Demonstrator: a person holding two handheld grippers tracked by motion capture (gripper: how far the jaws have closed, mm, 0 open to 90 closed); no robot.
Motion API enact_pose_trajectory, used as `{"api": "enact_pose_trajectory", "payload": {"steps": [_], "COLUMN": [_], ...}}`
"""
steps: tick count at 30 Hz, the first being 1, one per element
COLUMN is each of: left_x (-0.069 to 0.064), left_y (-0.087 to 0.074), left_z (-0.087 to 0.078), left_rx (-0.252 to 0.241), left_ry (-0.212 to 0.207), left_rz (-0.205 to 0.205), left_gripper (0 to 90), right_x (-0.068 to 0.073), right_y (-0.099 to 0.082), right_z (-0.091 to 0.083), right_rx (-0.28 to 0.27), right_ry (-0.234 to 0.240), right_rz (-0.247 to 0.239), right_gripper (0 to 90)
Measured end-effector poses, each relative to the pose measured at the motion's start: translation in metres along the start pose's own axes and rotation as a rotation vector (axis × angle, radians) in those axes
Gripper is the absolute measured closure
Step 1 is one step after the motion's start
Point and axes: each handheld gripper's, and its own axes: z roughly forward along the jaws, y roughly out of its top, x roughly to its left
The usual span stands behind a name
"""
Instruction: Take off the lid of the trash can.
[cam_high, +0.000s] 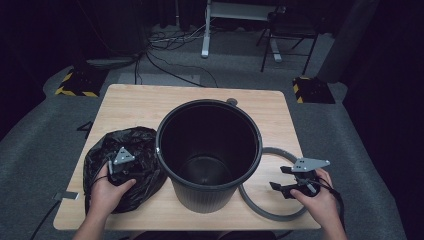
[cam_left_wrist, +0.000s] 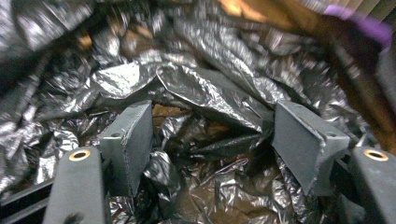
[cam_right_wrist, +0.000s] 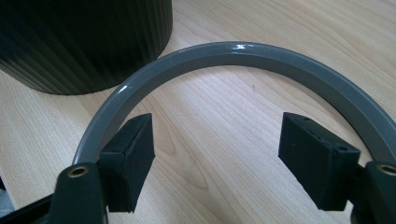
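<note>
**Inspector:** Start with the black bag. Where does it lie?

**Assistant:** Crumpled in a heap on the left part of the counter, touching the left side of the black bin. The bin stands upright and open at mid-counter, with no liner in it.

**Inspector:** And the left claw?

**Assistant:** It is right on the heap. In the left gripper view its jaws stand wide, with folds of plastic between and beyond them, but the pads do not press on any fold. I judge nothing is gripped.

**Inspector:** Which way does the bag lie from that claw?

**Assistant:** Directly ahead of and beneath it; a short push into the folds and a closing would take hold. The heap has no clear long axis, so the angle of approach matters little. The left hand is plainly the nearer.

**Inspector:** The right side?

**Assistant:** The right claw hovers low over the grey ring, which lies flat on the counter, partly hidden behind the bin's base. In the right gripper view the jaws are wide, and the ring's band arcs across ahead of them, untouched.

**Inspector:** Assessment?

**Assistant:** The bag likely goes into the bin first, to the right of the left claw, and the ring follows.
</note>
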Motion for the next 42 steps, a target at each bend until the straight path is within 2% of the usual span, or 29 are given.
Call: {"api": "enact_pose_trajectory", "payload": {"steps": [2,4,6,7,8,10,11,13,14,15,19,23,29,36,42], "left_x": [0.001,0.001,0.002,0.003,0.003,0.005,0.005,0.006,0.007,0.008,0.009,0.008,0.005,0.003,0.002], "left_y": [-0.001,-0.003,-0.007,-0.01,-0.013,-0.016,-0.016,-0.016,-0.016,-0.015,-0.009,-0.003,0.015,0.035,0.051], "left_z": [0.003,0.006,0.006,0.006,0.006,0.003,0.003,0.001,0.0,-0.003,-0.019,-0.032,-0.062,-0.09,-0.111], "left_rx": [0.039,0.067,0.03,-0.002,-0.026,-0.032,-0.032,-0.022,-0.029,-0.053,-0.14,-0.163,-0.202,-0.259,-0.28], "left_ry": [-0.014,-0.002,0.023,0.022,0.025,0.044,0.044,0.052,0.049,0.039,0.025,0.025,0.036,0.03,0.038], "left_rz": [0.012,0.019,0.039,0.043,0.042,0.036,0.036,0.03,0.022,0.007,-0.009,0.021,0.071,0.092,0.113], "left_gripper": [35.0,38.2,44.4,47.6,56.4,76.6,83.3,86.2,87.4,88.1,88.9,88.9,89.0,89.0,89.0], "right_x": [0.0,0.0,0.0,0.001,0.001,0.0,0.0,0.0,0.0,-0.001,-0.001,-0.001,-0.003,-0.004,-0.005], "right_y": [0.0,0.0,0.0,0.0,0.0,0.0,0.0,-0.001,-0.001,-0.001,-0.001,0.0,-0.001,-0.001,-0.002], "right_z": [0.0,0.0,0.0,0.0,-0.001,-0.002,-0.002,-0.002,-0.002,-0.003,-0.005,-0.008,-0.012,-0.013,-0.016], "right_rx": [0.0,-0.001,0.001,0.0,-0.002,-0.006,-0.006,-0.008,-0.008,-0.008,-0.015,-0.021,-0.031,-0.032,-0.042], "right_ry": [-0.002,0.001,0.0,0.001,0.002,0.003,0.003,0.001,-0.001,-0.003,-0.006,-0.009,-0.016,-0.02,-0.022], "right_rz": [0.001,0.001,-0.001,-0.001,0.0,0.001,0.001,0.003,0.003,0.003,0.006,0.006,0.006,0.009,0.01], "right_gripper": [27.3,27.4,27.4,27.3,27.3,27.4,27.4,27.4,27.4,27.4,27.4,27.4,27.4,27.4,27.4]}}
